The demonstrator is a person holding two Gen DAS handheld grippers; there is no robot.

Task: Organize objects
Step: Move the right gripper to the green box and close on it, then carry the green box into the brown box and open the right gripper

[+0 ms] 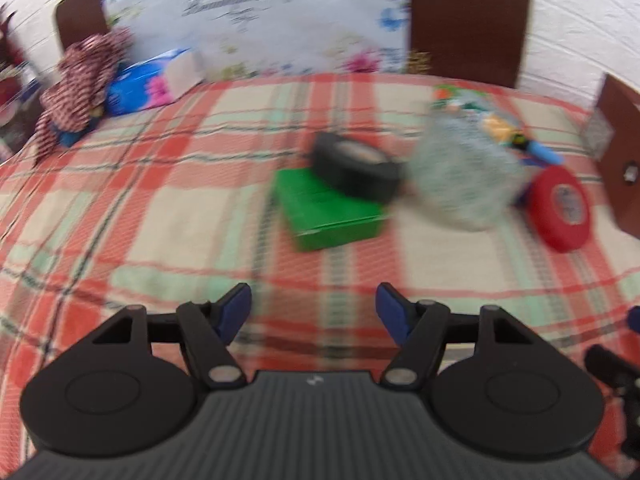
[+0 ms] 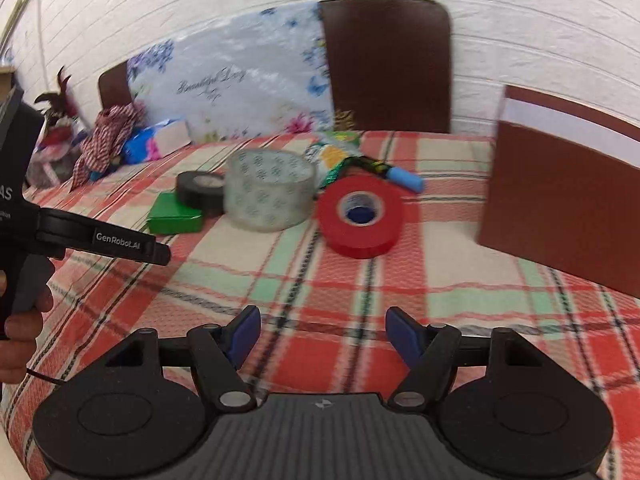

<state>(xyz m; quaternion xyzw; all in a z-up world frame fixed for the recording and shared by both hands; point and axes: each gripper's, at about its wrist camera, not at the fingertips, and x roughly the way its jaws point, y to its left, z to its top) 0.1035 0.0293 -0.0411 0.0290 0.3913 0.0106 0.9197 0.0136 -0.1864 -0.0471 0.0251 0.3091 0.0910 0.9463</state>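
On a plaid-covered table lie a green box (image 1: 326,210) (image 2: 174,214), a black tape roll (image 1: 354,168) (image 2: 200,190) leaning on it, a large clear tape roll (image 1: 464,168) (image 2: 268,190), a red tape roll (image 1: 560,210) (image 2: 362,216), a blue-capped marker (image 1: 540,150) (image 2: 400,176) and a green packet (image 2: 334,152). My left gripper (image 1: 314,314) is open and empty, short of the green box. My right gripper (image 2: 322,338) is open and empty, short of the red roll. The left gripper's body (image 2: 100,240) shows at the left of the right wrist view.
A brown open box (image 2: 560,208) (image 1: 618,160) stands at the right. A striped cloth (image 1: 80,80) (image 2: 106,136) and a blue package (image 1: 140,84) (image 2: 148,144) lie at the far left. A floral cushion (image 1: 256,16) (image 2: 236,84) and chair backs (image 2: 388,64) are behind.
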